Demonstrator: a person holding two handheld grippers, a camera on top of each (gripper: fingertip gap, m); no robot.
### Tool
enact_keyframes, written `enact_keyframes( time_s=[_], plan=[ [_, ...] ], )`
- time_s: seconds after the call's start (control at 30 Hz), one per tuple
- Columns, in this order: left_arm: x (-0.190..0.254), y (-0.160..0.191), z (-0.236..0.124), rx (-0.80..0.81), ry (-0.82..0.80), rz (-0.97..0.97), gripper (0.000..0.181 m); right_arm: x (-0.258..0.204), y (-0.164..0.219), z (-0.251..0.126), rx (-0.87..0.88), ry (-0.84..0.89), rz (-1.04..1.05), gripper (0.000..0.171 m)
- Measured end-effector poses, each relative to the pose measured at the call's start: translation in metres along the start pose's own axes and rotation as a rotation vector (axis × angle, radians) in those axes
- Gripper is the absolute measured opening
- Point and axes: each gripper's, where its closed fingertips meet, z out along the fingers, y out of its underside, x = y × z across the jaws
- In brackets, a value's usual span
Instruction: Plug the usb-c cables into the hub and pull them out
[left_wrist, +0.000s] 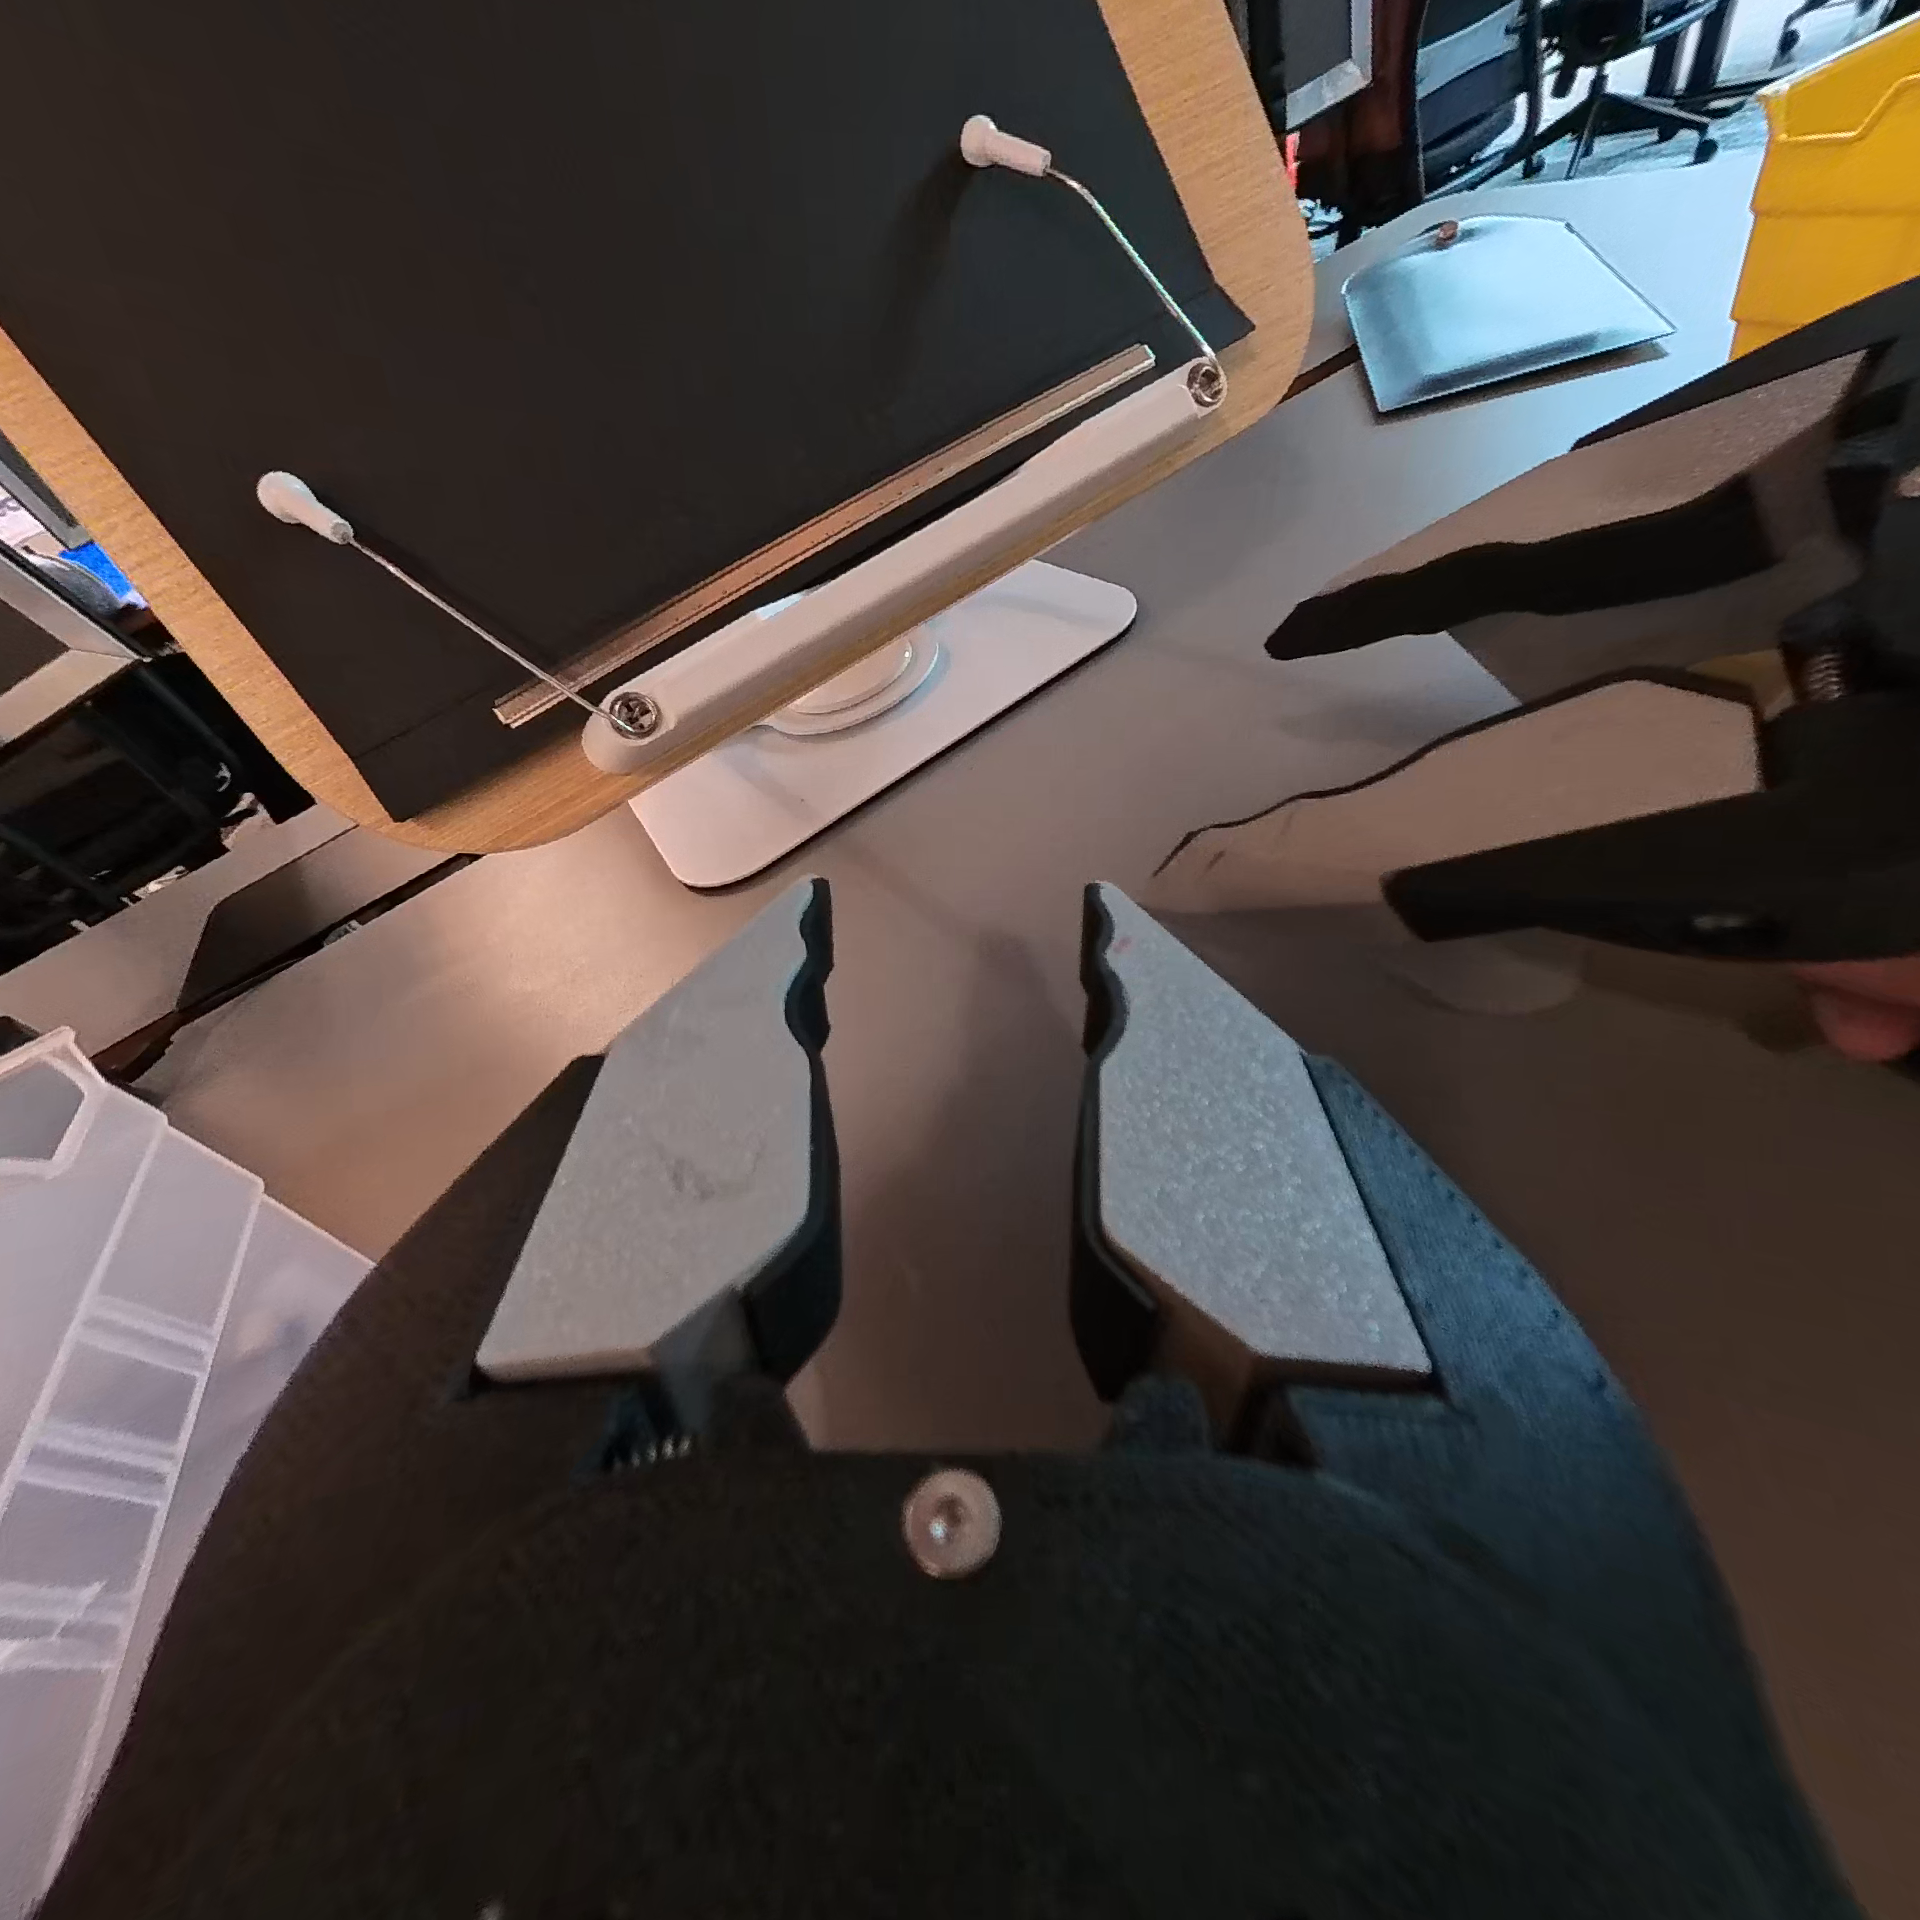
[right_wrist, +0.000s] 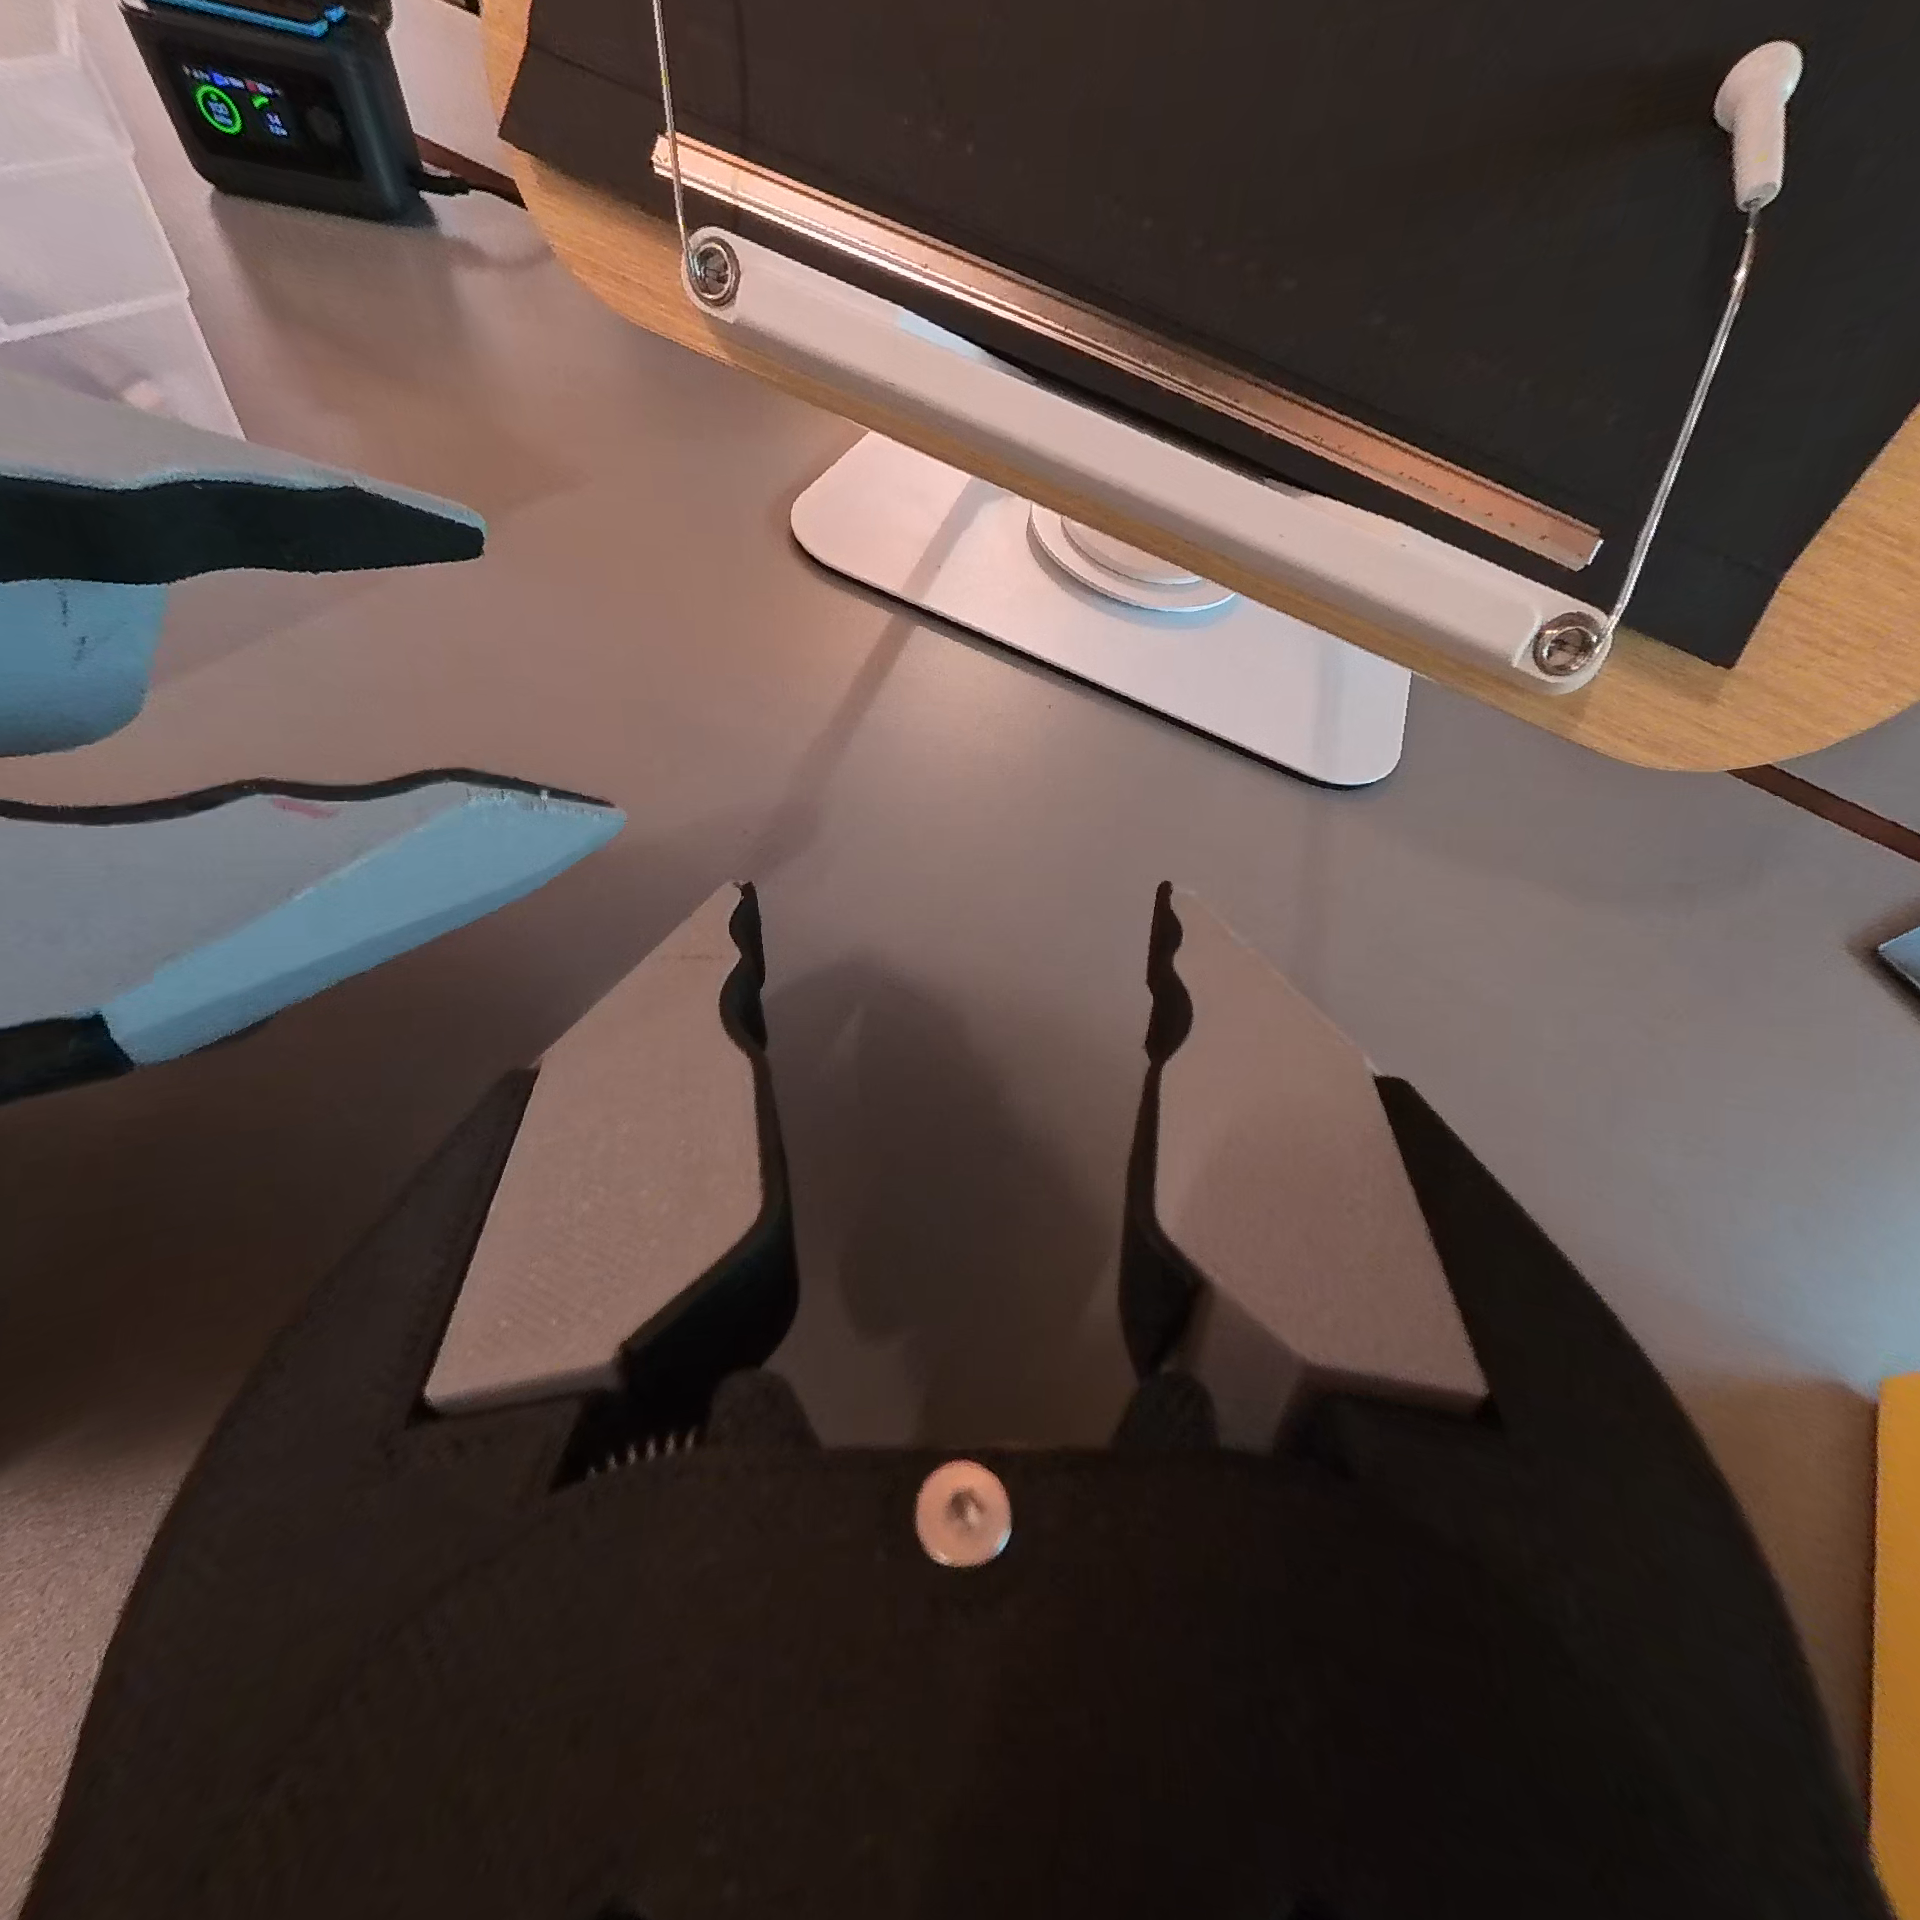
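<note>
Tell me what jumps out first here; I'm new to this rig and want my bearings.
The wooden-edged book stand with its black panel fills the background, tilted on a white base at the far side of the grey desk. Both the left gripper and the right gripper are open and empty above the desk, pointing toward the stand. No hub or cable shows; a small device with a lit screen sits far left in the right wrist view.

Two grippers (left_wrist: 956, 914) (right_wrist: 951, 914), one book stand (left_wrist: 883, 717), one table (left_wrist: 1039, 831), one yellow bin (left_wrist: 1829, 208)
</note>
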Motion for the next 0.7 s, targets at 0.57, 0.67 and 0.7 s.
enact_keyframes(
  time_s=[0.57,0.67,0.7],
  plan=[
    [0.008,-0.048,-0.039,0.075,0.007,0.164,0.05,-0.002,0.002,0.001,-0.015,-0.022,0.012,0.067],
    [-0.014,-0.082,-0.065,0.084,-0.009,0.245,0.054,-0.003,0.002,0.001,-0.017,-0.029,0.007,0.067],
    [-0.023,-0.093,-0.074,0.077,0.007,0.243,0.055,-0.004,0.002,0.001,-0.018,-0.031,0.002,0.067]
  ],
)
